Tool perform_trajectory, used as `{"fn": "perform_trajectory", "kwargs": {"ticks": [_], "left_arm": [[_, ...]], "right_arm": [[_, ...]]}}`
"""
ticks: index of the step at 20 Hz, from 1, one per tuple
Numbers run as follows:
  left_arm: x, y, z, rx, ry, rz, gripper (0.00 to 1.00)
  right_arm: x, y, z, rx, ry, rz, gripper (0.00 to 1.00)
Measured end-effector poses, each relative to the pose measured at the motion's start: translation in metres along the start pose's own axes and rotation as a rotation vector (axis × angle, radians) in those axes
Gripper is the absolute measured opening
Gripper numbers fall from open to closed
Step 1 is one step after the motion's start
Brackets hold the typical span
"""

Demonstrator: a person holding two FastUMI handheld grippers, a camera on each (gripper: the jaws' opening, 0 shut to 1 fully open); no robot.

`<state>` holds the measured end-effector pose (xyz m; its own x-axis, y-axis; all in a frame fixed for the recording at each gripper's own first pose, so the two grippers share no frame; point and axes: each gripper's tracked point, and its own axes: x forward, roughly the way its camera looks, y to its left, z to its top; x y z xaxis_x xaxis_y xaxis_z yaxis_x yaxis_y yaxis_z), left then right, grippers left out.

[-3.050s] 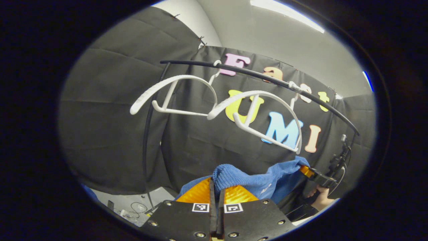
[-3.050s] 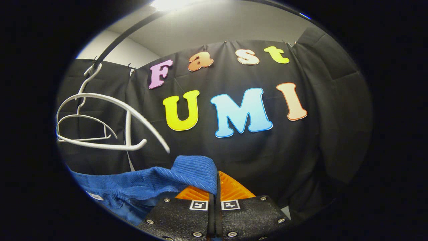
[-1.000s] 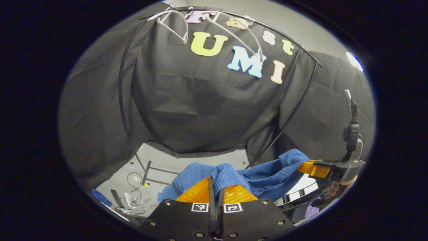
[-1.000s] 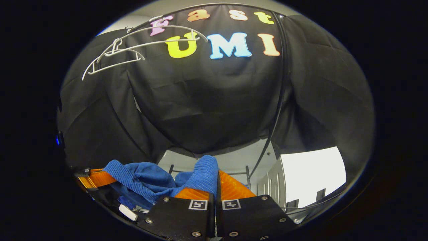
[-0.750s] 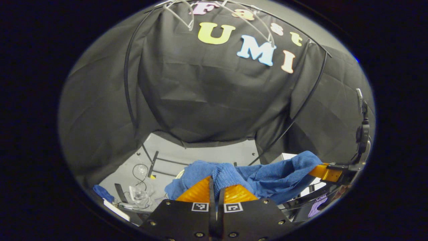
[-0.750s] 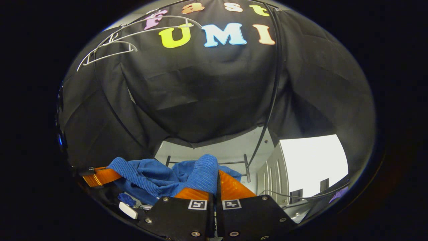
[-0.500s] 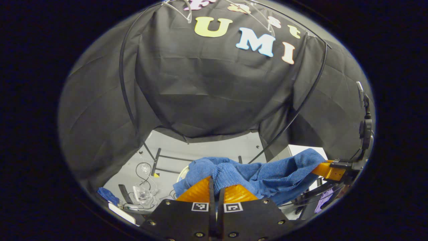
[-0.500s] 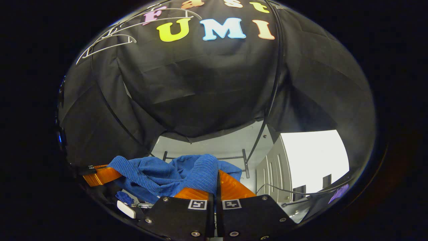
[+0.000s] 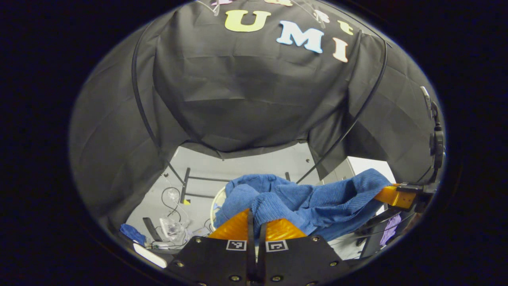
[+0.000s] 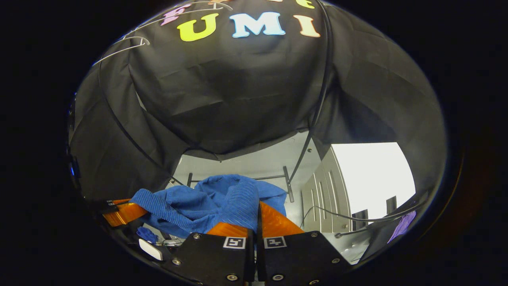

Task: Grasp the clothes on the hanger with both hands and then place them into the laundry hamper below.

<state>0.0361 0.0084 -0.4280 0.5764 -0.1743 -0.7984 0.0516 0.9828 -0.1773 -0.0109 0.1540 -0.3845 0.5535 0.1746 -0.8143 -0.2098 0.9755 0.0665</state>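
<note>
Left gripper: fingers clamped on the garment.
Right gripper: likewise clamped on it.
Garment: slung between both.
Risk: sagging cloth may snag the hamper rim, falling outside.

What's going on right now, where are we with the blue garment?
A person holds a gripper in each hand, and both are clamped on the blue garment. The left gripper pinches one bunched edge, and the right gripper pinches another, so the cloth sags between them. It is off the white hangers, which hang bare on the rail high above. The garment is held low, over the floor. A pale round rim peeks out beneath it, possibly the hamper; the cloth has not been released.
</note>
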Motion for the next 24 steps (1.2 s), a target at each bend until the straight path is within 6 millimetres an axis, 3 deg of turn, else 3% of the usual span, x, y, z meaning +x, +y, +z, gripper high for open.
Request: {"fn": "perform_trajectory", "kwargs": {"ticks": [7, 11, 12, 14, 17, 18, 19, 24], "left_arm": [[-0.001, 0.006, 0.004, 0.009, -0.010, -0.026, 0.03], [-0.006, 0.005, -0.008, 0.012, 0.011, -0.027, 0.05], [-0.005, 0.011, -0.010, 0.013, 0.013, -0.007, 0.07], [-0.009, 0.009, -0.014, 0.008, 0.010, -0.012, 0.40], [-0.019, 0.011, -0.012, -0.008, -0.014, -0.014, 0.89], [-0.019, 0.015, -0.012, -0.006, -0.022, -0.005, 0.87], [-0.020, 0.020, -0.012, 0.000, -0.026, 0.006, 0.90], [-0.048, 0.033, -0.001, -0.007, -0.073, 0.058, 0.92]], "right_arm": [[-0.006, -0.001, 0.001, 0.033, 0.008, -0.030, 0.05], [-0.017, 0.008, -0.005, 0.060, 0.014, -0.003, 0.08], [-0.019, 0.013, -0.004, 0.063, 0.007, 0.012, 0.17], [-0.021, 0.021, -0.001, 0.055, -0.007, 0.046, 0.36], [-0.030, 0.018, 0.003, 0.021, -0.029, 0.033, 0.91], [-0.033, 0.016, 0.005, 0.010, -0.042, 0.024, 0.96], [-0.036, 0.015, 0.007, 0.007, -0.051, 0.024, 0.92], [-0.058, -0.006, 0.019, 0.029, -0.107, 0.020, 0.96]]}}
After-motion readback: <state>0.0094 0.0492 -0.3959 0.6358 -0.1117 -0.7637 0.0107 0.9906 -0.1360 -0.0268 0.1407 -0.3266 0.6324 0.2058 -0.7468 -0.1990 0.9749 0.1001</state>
